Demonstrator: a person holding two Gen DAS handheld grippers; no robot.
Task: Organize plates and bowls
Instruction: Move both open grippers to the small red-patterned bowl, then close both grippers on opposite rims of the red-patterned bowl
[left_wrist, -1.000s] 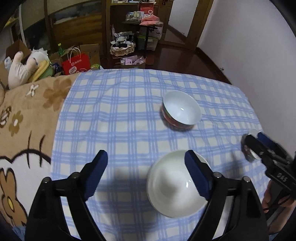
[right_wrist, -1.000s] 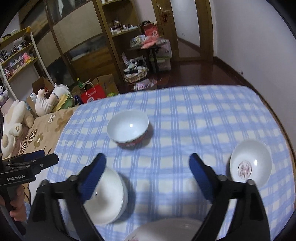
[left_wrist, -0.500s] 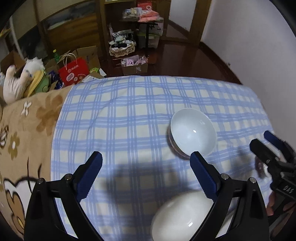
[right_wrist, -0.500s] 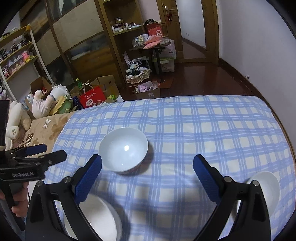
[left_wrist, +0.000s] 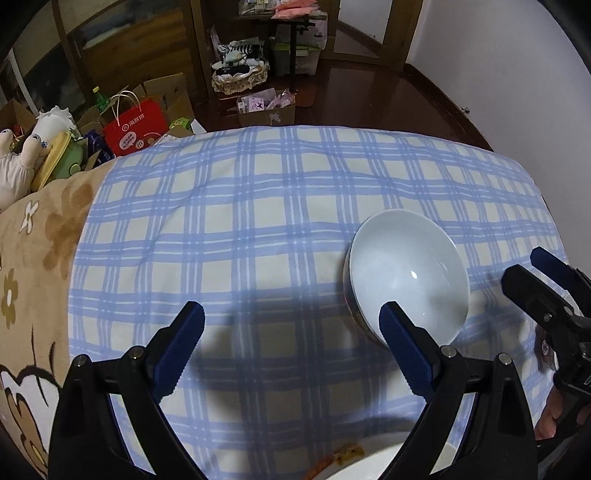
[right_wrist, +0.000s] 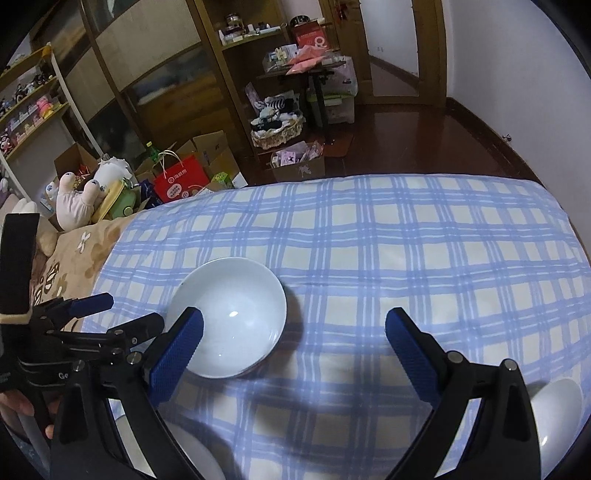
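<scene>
1. A blue-and-white checked cloth (left_wrist: 258, 229) covers the bed; a tan flowered blanket (left_wrist: 33, 240) lies at its 9 o'clock edge.
2. A white bowl (left_wrist: 406, 273) sits on the cloth at 3 o'clock in the left view.
3. The left tongs (left_wrist: 291, 332) stand wide apart and empty, having just opened.
4. The right tongs (right_wrist: 293, 332) gape, empty.
5. A red bag (right_wrist: 181, 181), boxes and shelves fill the room at 11 o'clock.

A lived-in room of a home is shown. A soft surface is covered by a blue checked cloth (right_wrist: 369, 236) beside a tan flowered blanket (left_wrist: 33, 236). Wooden shelves (right_wrist: 236, 48) packed with small items, cardboard boxes (right_wrist: 210, 147), a red paper bag (left_wrist: 135, 125), soft toys (right_wrist: 79, 199) and a basket of clothes (left_wrist: 240, 75) are seen on a dark wooden floor (right_wrist: 424, 140).
</scene>
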